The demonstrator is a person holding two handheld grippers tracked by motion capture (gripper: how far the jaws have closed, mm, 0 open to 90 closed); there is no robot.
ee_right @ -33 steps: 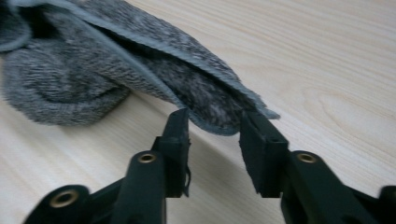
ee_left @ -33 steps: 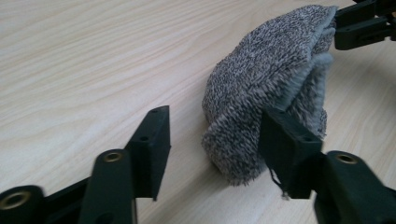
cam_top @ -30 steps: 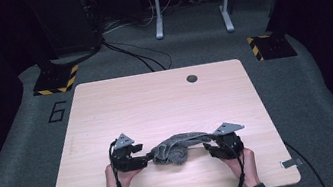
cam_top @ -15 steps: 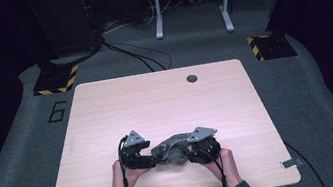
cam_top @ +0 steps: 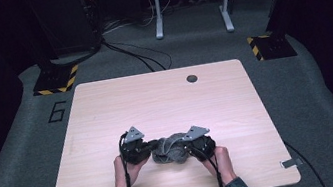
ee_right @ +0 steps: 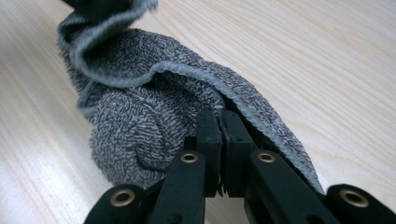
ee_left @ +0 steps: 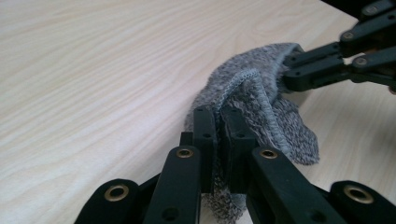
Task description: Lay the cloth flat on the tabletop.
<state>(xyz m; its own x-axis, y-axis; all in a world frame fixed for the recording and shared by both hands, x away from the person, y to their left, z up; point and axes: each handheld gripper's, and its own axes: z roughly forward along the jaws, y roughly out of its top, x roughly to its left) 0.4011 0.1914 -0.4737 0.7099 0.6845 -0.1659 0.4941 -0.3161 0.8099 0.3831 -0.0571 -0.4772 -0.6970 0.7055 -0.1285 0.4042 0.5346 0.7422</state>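
A pale wooden table [cam_top: 166,103] stands on a grey floor, with a small dark round hole [cam_top: 192,78] near its far edge, well apart from both sets of fingers. Near the person's edge lies a grey terry cloth [cam_top: 170,149], bunched into a loose lump directly between the two grippers and touching both.

The left gripper [cam_top: 149,148] sits just left of the lump, held in the person's left hand [cam_top: 126,173]. In the left gripper view its jaws are pressed together on a fold of the cloth [ee_left: 252,107]; the fabric rises just beyond the fingertips [ee_left: 205,126] and a little hangs below them. Past that fold, the right gripper [ee_left: 292,70] bites the far end of the cloth.

The right gripper [cam_top: 186,147], in the right hand [cam_top: 222,161], sits just right of the lump. In the right gripper view its jaws are likewise clamped on a hemmed edge of the cloth [ee_right: 140,107], which piles up ahead of the fingertips [ee_right: 208,128] and to their left, the hem running down past them on the right.
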